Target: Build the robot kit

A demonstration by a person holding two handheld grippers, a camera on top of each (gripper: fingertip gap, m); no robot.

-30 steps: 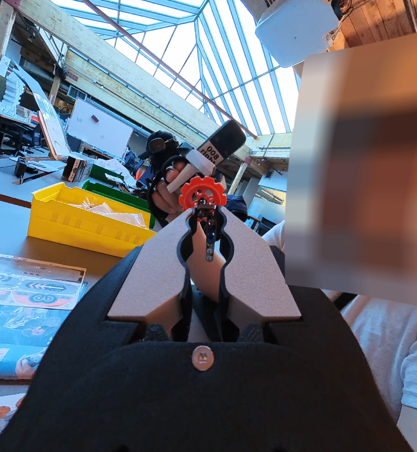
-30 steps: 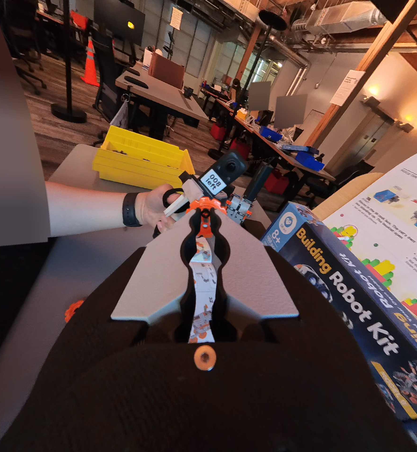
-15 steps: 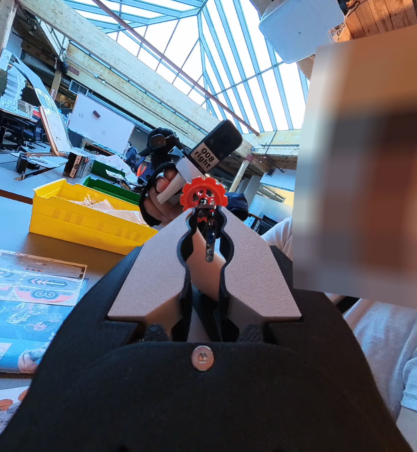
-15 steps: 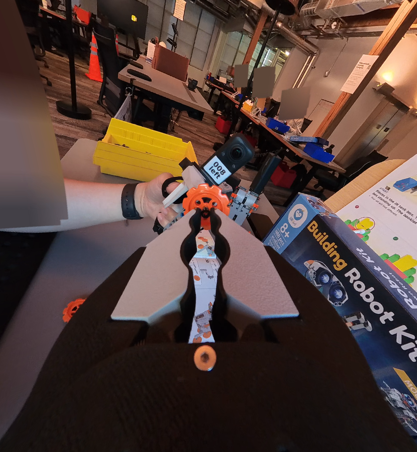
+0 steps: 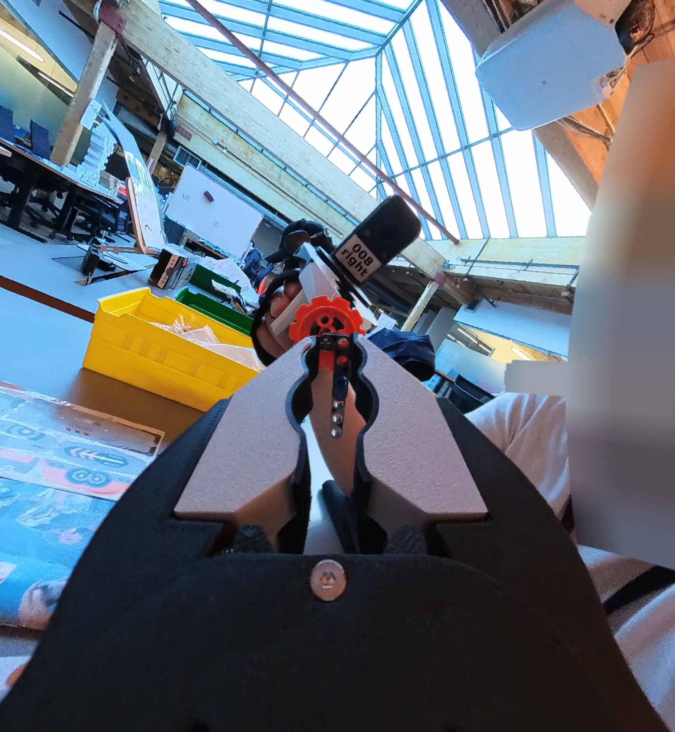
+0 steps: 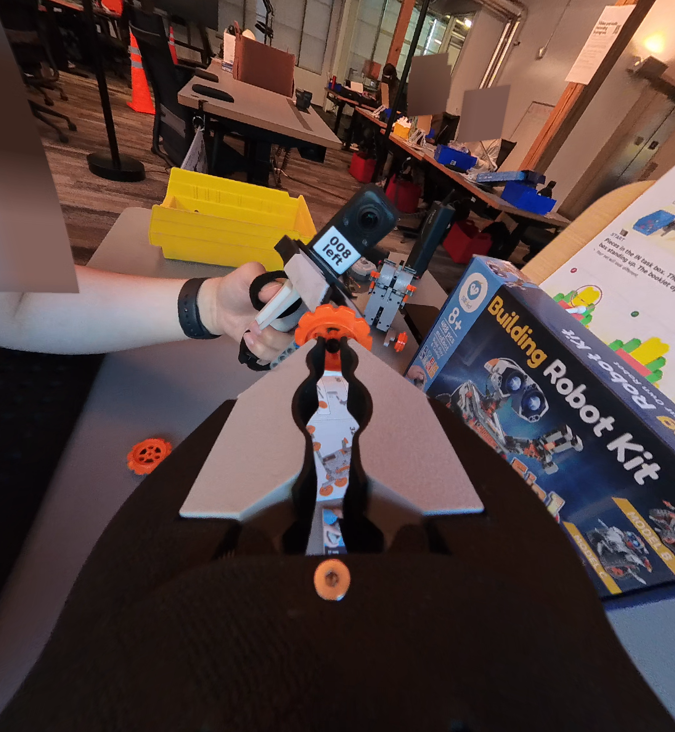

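My left gripper (image 5: 330,340) is shut on a thin grey beam with holes (image 5: 338,400), held up in the air. An orange gear (image 5: 325,323) sits at the beam's upper end, right at my fingertips. My right gripper (image 6: 332,344) is shut on that orange gear (image 6: 332,328) by its lower part. The two grippers face each other tip to tip. The right gripper (image 5: 375,241) shows beyond the gear in the left wrist view, and the left gripper (image 6: 328,257), held by a hand with a dark wristband, shows in the right wrist view.
A yellow bin (image 5: 161,348) with clear bags, a green bin (image 5: 213,305) and printed sheets (image 5: 50,443) lie on the table. The right wrist view shows a blue kit box (image 6: 546,416), a loose orange gear (image 6: 148,455), a grey part-built model (image 6: 391,293) and another yellow bin (image 6: 225,222). Less than 4 cm separates the two grippers' tips.
Both grippers stay shut and tip to tip. The right gripper has tilted, so the gear shows more of its face and more table is in view, including the loose gear.
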